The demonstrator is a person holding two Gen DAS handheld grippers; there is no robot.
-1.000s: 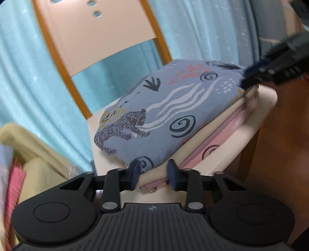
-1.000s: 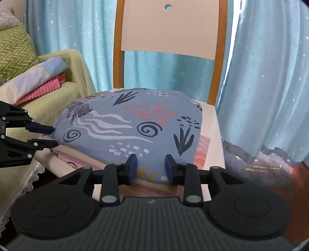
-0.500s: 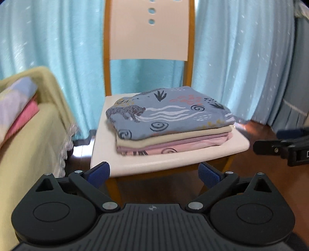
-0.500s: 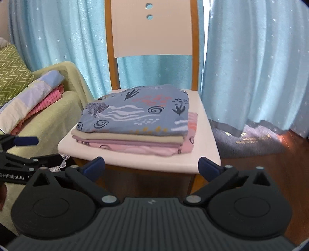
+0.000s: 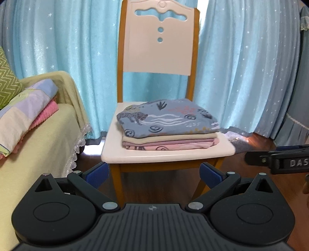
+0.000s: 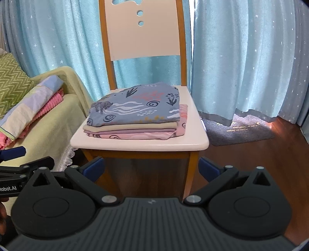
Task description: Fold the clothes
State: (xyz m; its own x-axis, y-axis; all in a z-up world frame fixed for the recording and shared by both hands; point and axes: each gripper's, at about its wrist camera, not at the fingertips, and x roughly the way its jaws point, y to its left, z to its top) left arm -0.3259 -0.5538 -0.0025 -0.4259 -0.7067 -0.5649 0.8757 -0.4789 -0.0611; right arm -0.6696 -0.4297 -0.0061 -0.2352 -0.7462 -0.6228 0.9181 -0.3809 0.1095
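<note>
Three folded clothes [image 5: 168, 123] (blue on top) lie stacked on one chair [image 5: 166, 154]. Both the left gripper [image 5: 153, 174] and right gripper [image 6: 151, 169] have fingers wide apart, holding nothing.

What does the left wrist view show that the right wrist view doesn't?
Only the left wrist view shows the chair back's wavy top cutout and the right gripper from the side. Only the right wrist view shows the whole grey mat and the left gripper from the side. Both show the folded stack on the chair seat, both grippers open and empty.
</note>
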